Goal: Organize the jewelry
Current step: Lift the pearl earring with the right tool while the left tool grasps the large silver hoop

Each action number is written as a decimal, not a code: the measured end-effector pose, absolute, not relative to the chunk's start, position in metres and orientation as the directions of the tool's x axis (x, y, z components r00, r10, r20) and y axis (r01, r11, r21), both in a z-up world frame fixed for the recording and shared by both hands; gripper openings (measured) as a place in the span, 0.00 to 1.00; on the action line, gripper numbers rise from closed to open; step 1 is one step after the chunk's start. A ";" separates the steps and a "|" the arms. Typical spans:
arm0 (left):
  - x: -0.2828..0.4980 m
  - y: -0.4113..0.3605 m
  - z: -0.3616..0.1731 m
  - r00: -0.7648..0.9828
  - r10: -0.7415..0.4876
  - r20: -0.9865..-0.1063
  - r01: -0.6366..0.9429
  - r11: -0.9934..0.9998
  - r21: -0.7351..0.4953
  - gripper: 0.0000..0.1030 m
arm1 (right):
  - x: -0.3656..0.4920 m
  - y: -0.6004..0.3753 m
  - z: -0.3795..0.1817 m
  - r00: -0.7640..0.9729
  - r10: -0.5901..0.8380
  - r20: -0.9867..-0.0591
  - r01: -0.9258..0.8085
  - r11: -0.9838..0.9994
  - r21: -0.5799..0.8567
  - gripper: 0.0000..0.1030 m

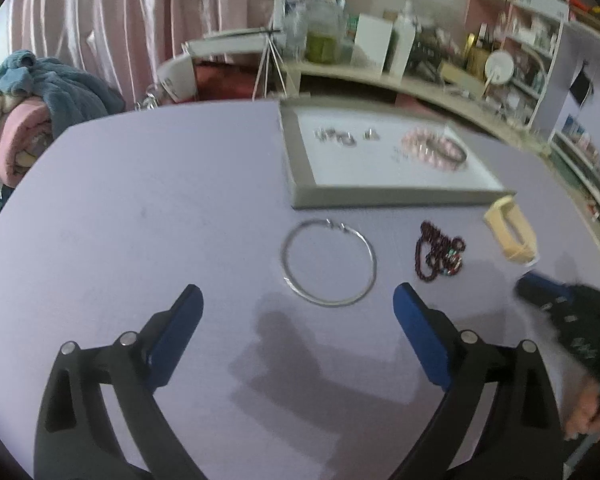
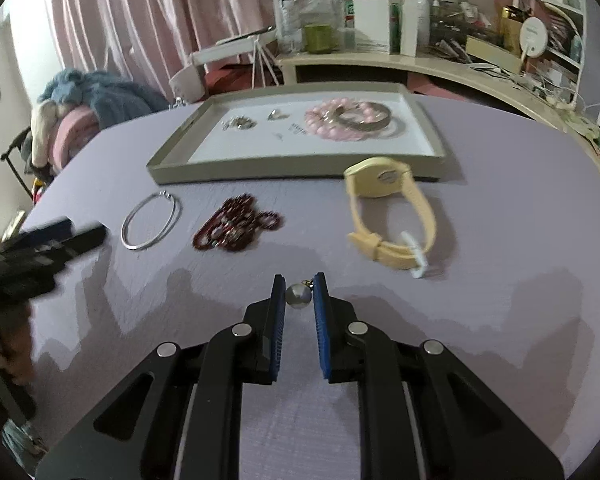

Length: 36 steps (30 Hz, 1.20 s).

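The right hand-held gripper [image 2: 299, 288] is closed narrow on a small silver bead [image 2: 298, 296] with a gold loop, pinched between its blue pads [image 2: 320, 312] just above the lilac tabletop [image 2: 500, 300]; the left hand-held gripper [image 1: 298, 300] hangs wide and empty over the tabletop, its fingertips just short of a silver hoop [image 1: 329, 262] lying flat; right of the hoop lies a dark red bead string [image 1: 440, 252], heaped, and further right a yellow watch [image 2: 388, 212] stands on its strap; behind these sits a grey tray [image 2: 172, 168] holding small silver pieces [image 2: 240, 123], pink beads [image 2: 324, 120] and a dark bangle [image 2: 364, 120]; beyond it a cluttered shelf [image 2: 380, 58] and pink curtains [image 2: 140, 20].
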State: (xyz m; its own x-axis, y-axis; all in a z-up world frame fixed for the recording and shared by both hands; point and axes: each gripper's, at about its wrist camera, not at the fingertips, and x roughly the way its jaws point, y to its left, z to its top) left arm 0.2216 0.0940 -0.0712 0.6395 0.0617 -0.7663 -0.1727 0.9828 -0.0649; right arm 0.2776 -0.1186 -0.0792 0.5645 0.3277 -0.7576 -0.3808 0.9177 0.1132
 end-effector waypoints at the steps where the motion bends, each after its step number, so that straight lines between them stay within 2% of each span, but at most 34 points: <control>1: 0.227 0.090 -0.076 0.627 0.068 -0.776 -0.174 0.983 -0.054 0.93 | 0.279 -0.121 -0.078 0.565 0.332 -0.755 -0.379 0.918 0.120 0.14; 11: 0.263 0.073 -0.097 0.558 0.115 -0.822 -0.198 0.980 0.002 0.93 | 0.288 -0.139 -0.074 0.572 0.353 -0.740 -0.362 0.919 0.159 0.14; 16: 0.274 0.075 -0.098 0.564 0.142 -0.813 -0.232 0.973 0.009 0.93 | 0.289 -0.141 -0.075 0.567 0.361 -0.740 -0.363 0.916 0.169 0.14; 17: 0.275 0.076 -0.097 0.565 0.146 -0.812 -0.238 0.971 0.009 0.91 | 0.289 -0.142 -0.076 0.566 0.362 -0.741 -0.363 0.916 0.171 0.14; 20: 0.276 0.075 -0.094 0.583 0.152 -0.798 -0.238 0.971 0.011 0.68 | 0.290 -0.143 -0.075 0.565 0.368 -0.738 -0.362 0.915 0.180 0.14; 29: 0.256 0.081 -0.089 0.591 0.156 -0.792 -0.233 0.972 0.018 0.67 | 0.282 -0.142 -0.067 0.573 0.384 -0.724 -0.376 0.908 0.184 0.14; 36: 0.222 0.089 -0.052 0.663 0.172 -0.728 -0.230 0.973 0.020 0.67 | 0.274 -0.138 -0.053 0.597 0.398 -0.697 -0.394 0.902 0.177 0.14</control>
State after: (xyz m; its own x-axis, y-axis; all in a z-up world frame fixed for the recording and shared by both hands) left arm 0.2219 0.0886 -0.0519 0.6633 0.1716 -0.7284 -0.2300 0.9730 0.0198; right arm 0.2741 -0.1378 -0.0530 0.5968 0.3976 -0.6970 -0.3937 0.9020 0.1774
